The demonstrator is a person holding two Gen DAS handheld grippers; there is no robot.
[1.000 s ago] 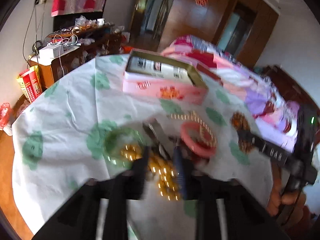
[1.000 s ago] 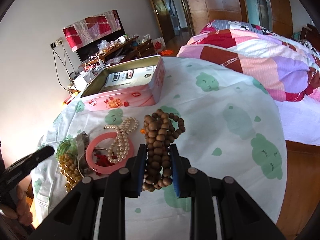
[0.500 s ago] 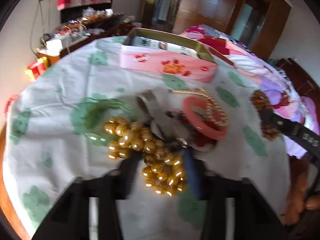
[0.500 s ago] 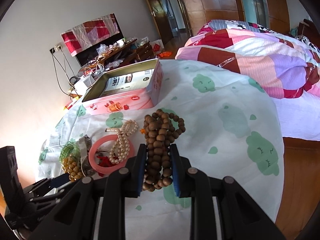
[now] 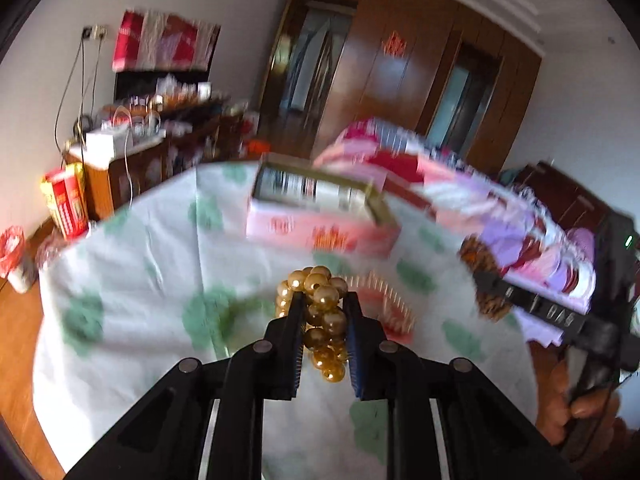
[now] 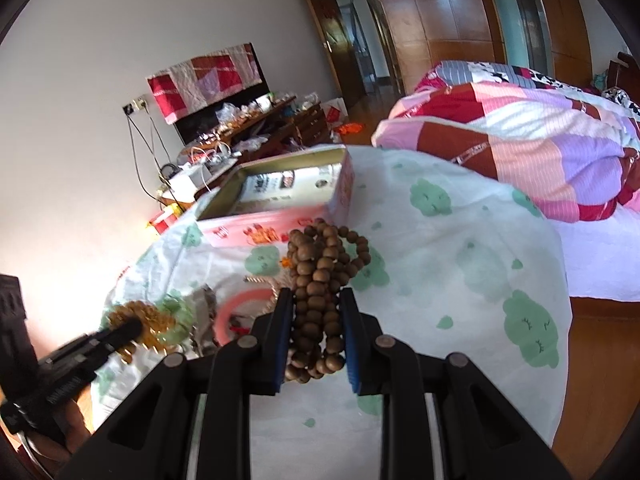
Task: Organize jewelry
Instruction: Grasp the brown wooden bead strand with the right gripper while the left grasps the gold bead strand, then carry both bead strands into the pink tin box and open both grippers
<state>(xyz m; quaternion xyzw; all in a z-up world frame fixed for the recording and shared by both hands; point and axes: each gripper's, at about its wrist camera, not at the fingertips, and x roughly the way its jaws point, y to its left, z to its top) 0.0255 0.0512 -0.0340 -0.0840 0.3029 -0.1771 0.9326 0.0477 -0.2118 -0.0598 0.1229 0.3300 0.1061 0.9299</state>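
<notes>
My left gripper (image 5: 323, 300) is shut on a string of golden beads (image 5: 322, 312) and holds it lifted above the table. My right gripper (image 6: 316, 296) is shut on a brown wooden bead string (image 6: 320, 276) and holds it above the cloth. An open pink tin box (image 5: 320, 216) stands at the far side of the table; it also shows in the right wrist view (image 6: 280, 204). A pink bangle (image 6: 244, 304) with a pearl string (image 5: 384, 292) lies on the table between the grippers. A green bangle (image 6: 176, 320) lies beside it.
The round table wears a white cloth with green cloud prints (image 6: 460, 264). A bed with a patchwork quilt (image 6: 520, 140) stands to the right. A cluttered wooden cabinet (image 5: 152, 148) stands by the left wall. Wooden floor (image 6: 600, 360) surrounds the table.
My left gripper has closed on the golden beads and lifted them off the table. My right gripper has risen with the brown beads and moved toward the tin box.
</notes>
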